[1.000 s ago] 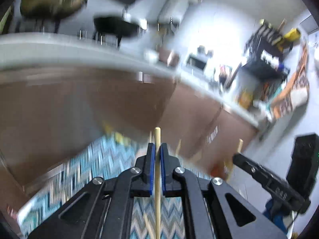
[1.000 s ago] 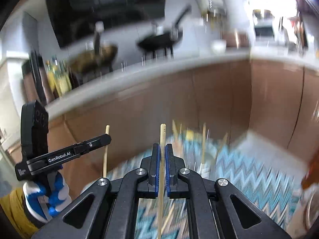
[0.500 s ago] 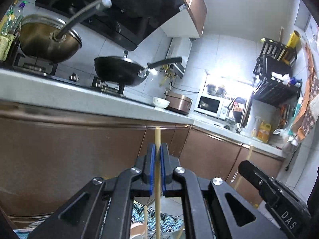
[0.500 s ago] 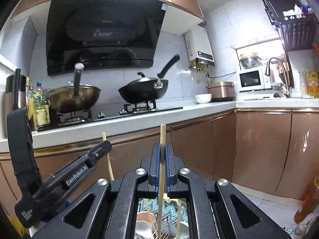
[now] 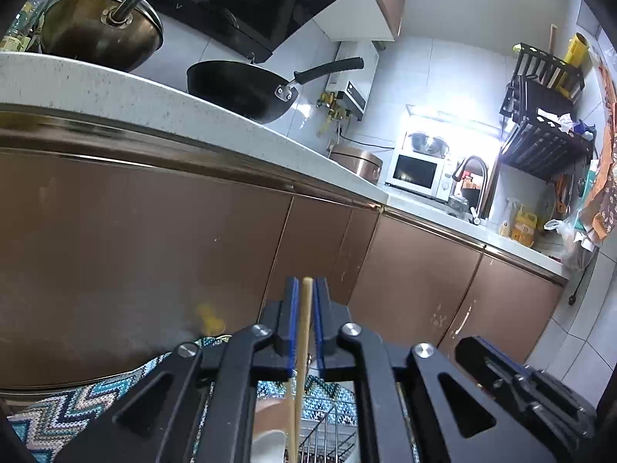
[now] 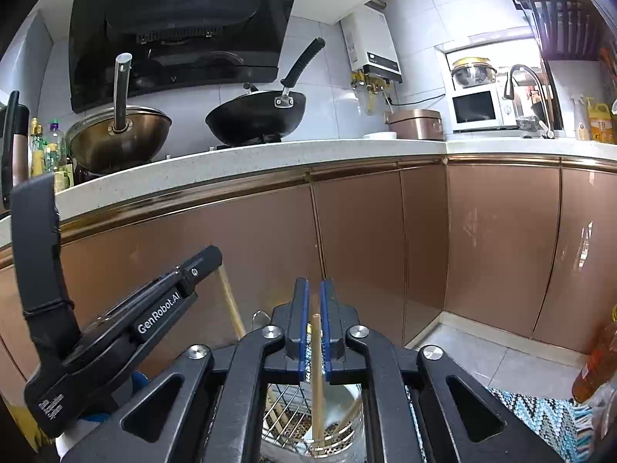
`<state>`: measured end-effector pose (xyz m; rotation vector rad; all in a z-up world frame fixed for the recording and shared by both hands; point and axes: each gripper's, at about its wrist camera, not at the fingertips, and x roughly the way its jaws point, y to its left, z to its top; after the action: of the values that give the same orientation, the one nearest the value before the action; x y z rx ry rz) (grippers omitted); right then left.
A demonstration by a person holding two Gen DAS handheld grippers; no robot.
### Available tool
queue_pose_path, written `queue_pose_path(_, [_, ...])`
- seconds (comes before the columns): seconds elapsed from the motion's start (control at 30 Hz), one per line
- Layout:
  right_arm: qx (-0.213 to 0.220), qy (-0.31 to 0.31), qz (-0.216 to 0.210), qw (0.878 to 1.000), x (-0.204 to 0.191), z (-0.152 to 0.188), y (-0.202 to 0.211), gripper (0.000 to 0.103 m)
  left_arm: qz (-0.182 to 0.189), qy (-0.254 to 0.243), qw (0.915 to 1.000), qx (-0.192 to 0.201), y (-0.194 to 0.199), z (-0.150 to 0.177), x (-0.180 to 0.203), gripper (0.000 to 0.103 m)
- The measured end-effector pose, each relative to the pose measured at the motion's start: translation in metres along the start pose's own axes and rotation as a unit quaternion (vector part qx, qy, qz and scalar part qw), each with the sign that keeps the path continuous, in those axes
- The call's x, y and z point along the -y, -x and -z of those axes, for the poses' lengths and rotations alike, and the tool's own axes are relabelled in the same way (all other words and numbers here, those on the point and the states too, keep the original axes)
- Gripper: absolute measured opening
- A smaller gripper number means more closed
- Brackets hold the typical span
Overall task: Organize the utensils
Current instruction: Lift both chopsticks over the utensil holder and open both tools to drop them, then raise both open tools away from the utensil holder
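Here both tongs are opening: the left tongs [image 5: 303, 289] have a chopstick [image 5: 304, 332] loose between their blue pads. The right tongs [image 6: 313, 293] stand spread around another chopstick [image 6: 317, 378], which stands upright in a wire utensil holder [image 6: 308, 424] below.

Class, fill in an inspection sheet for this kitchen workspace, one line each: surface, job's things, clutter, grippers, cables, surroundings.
Surface: zigzag-patterned cloth, partly visible beneath the grippers.
Job's things: a wooden chopstick between the left gripper's pads; another chopstick standing in the perforated metal utensil holder below the right gripper.
Clutter: amber bottle at the right edge.
Grippers: left gripper opening, stick between its pads; right gripper opening, pads clear of its stick.
Cables: black cord running to the microwave.
Surroundings: counter, black wok, brass pot, brown cabinets.
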<state>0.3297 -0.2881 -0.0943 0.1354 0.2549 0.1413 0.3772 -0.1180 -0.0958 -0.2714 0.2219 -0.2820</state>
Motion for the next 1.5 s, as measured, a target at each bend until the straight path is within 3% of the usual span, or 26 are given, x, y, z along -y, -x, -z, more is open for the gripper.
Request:
queue_pose_path(0.1, [0.007, -0.001, 0.007, 1.000, -0.003, -0.010, 0.014, 0.016, 0.001, -0.006, 1.0000, 0.004, 0.018, -0.011, 0.000, 0.038])
queue_pose_path(0.17, [0.014, -0.001, 0.011, 1.000, -0.006, -0.020, 0.029, 0.018, -0.005, -0.016, 0.9998, 0.013, 0.037, -0.021, 0.000, 0.043])
queue_pose_path(0.33, [0.034, -0.003, 0.024, 0.999, -0.018, -0.038, 0.073, 0.035, -0.021, -0.045, 0.9987, 0.013, 0.080, -0.041, 0.006, 0.051])
queue_pose_path(0.6, [0.050, 0.003, 0.039, 0.998, -0.047, -0.045, 0.146, 0.058, -0.044, -0.083, 0.9943, 0.049, 0.175, -0.054, 0.016, 0.067])
queue_pose_path(0.7, [0.053, 0.011, 0.047, 0.997, -0.059, -0.044, 0.171, 0.065, -0.049, -0.091, 0.9932, 0.054, 0.204, -0.058, 0.020, 0.070])
queue_pose_path(0.9, [0.054, 0.012, 0.054, 0.997, -0.078, -0.035, 0.214, 0.069, -0.047, -0.111, 0.9914, 0.051, 0.249, -0.061, 0.026, 0.074])
queue_pose_path(1.5, [0.060, 0.055, 0.068, 0.994, -0.138, -0.016, 0.293, 0.072, -0.070, -0.091, 0.9897, 0.085, 0.349, -0.063, -0.002, 0.078])
